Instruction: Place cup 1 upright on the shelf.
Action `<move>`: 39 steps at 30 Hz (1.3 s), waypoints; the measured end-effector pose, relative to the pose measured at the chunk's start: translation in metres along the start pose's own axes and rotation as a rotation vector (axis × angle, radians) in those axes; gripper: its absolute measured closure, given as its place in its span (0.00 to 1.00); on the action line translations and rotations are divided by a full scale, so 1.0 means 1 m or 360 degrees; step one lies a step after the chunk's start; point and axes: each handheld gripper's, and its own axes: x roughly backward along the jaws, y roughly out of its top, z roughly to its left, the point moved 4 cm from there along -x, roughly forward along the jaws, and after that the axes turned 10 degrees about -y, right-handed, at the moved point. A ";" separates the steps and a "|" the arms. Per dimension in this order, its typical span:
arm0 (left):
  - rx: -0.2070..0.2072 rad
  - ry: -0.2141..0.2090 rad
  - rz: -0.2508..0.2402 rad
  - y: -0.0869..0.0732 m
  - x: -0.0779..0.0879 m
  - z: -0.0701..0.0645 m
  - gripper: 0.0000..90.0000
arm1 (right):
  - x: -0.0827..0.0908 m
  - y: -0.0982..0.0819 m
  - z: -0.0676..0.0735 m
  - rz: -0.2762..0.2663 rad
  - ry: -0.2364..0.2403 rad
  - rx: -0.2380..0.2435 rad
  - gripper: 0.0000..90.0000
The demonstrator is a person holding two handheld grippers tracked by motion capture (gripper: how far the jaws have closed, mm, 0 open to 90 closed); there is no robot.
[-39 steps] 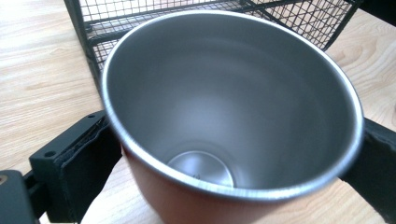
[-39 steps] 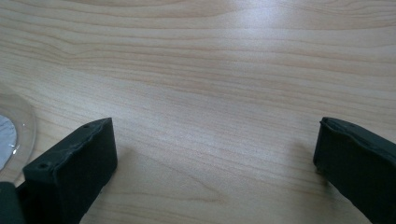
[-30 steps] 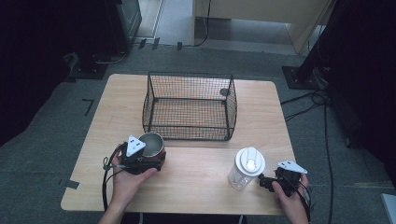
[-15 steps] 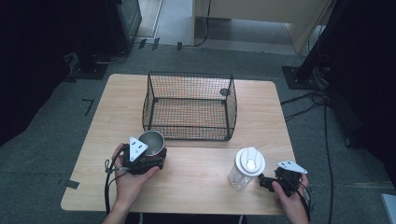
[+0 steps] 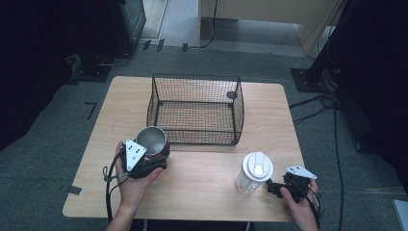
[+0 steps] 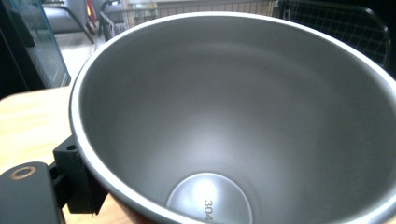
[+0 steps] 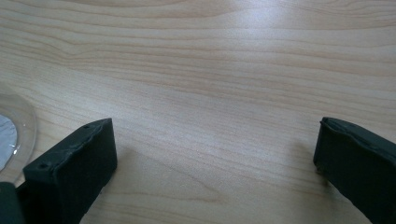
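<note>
The left gripper [image 5: 153,162], clamped on the round steel cup with a red outside [image 5: 152,141], has carried it closer to the black wire basket [image 5: 195,109]. The right gripper [image 5: 275,186] rests spread beside the clear white-lidded tumbler [image 5: 254,172].

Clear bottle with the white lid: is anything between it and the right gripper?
Nothing visible. In the high view the right gripper sits on the table just beside the clear bottle, with bare wood between. Its jaws stand wide apart in the right gripper view, the bottle's base at the edge.
</note>
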 end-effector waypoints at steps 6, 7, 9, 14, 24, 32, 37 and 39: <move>-0.0097 -0.0003 -0.0076 0.013 -0.001 -0.008 0.09 | 0.000 0.000 0.000 0.0000 0.0000 0.0000 0.00; -0.0097 -0.0003 -0.0076 0.013 -0.001 -0.008 0.09 | 0.000 0.000 0.000 0.0000 0.0000 0.0000 0.00; -0.0113 0.0028 -0.0124 0.018 -0.002 -0.011 0.09 | 0.000 0.000 0.000 0.0001 0.0000 -0.0001 0.00; -0.0096 0.0026 -0.0164 0.026 -0.005 -0.013 0.09 | 0.000 0.000 0.000 0.0000 0.0000 0.0000 0.00; -0.0150 0.0040 -0.0311 0.043 -0.012 -0.017 0.09 | 0.000 0.000 0.000 -0.0001 0.0018 0.0020 0.00; -0.0184 0.0056 -0.0448 0.058 -0.018 -0.019 0.09 | 0.000 0.000 0.000 0.0000 0.0018 0.0017 0.00; -0.0143 0.0100 -0.0539 0.067 -0.022 -0.018 0.09 | 0.000 0.000 0.000 0.0000 0.0019 0.0017 0.00; -0.0120 0.0098 -0.0560 0.070 -0.025 -0.017 0.09 | 0.000 0.000 0.000 0.0000 0.0019 0.0018 0.00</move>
